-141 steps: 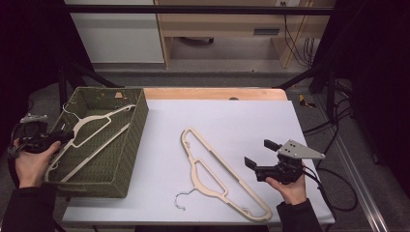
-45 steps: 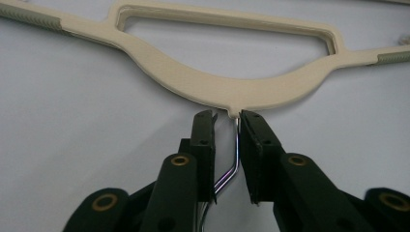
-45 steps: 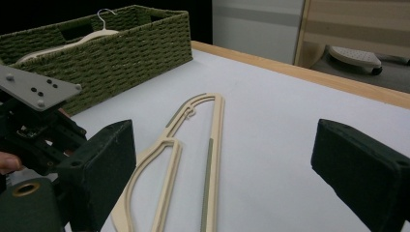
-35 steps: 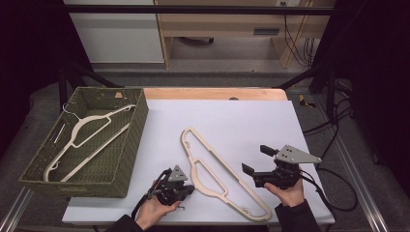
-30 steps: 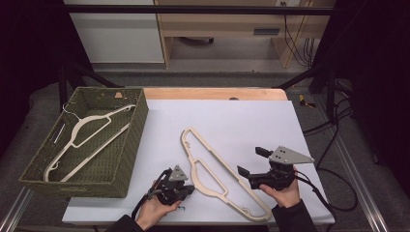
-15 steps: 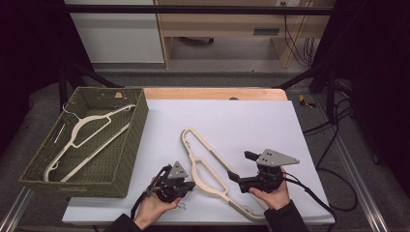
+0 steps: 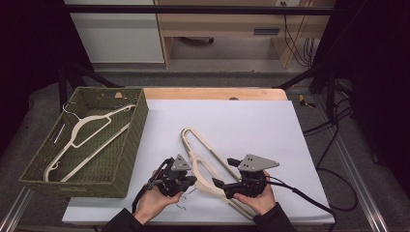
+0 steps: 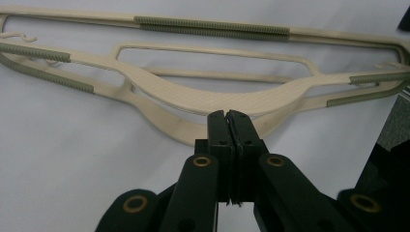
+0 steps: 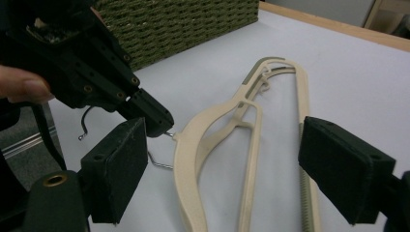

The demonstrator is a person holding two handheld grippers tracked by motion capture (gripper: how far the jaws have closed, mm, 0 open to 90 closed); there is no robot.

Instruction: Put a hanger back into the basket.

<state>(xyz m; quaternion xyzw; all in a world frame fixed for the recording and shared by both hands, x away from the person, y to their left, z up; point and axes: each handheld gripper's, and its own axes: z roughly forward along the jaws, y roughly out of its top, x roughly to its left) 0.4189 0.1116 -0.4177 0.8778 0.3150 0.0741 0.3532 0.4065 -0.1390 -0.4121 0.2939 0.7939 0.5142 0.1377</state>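
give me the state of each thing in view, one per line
left gripper: shut on the metal hook at the neck of the hanger on the table
right gripper: jaws apart and just been closing, straddling that hanger, pads not touching it
hanger on the table: flat on the white sheet
hanger in the basket: lying loose inside
basket: upright, open-topped

We find no readable text, label, brand, number or sign anywhere, whether on the table, the woven basket, the hangers, the grippers or the furniture behind.
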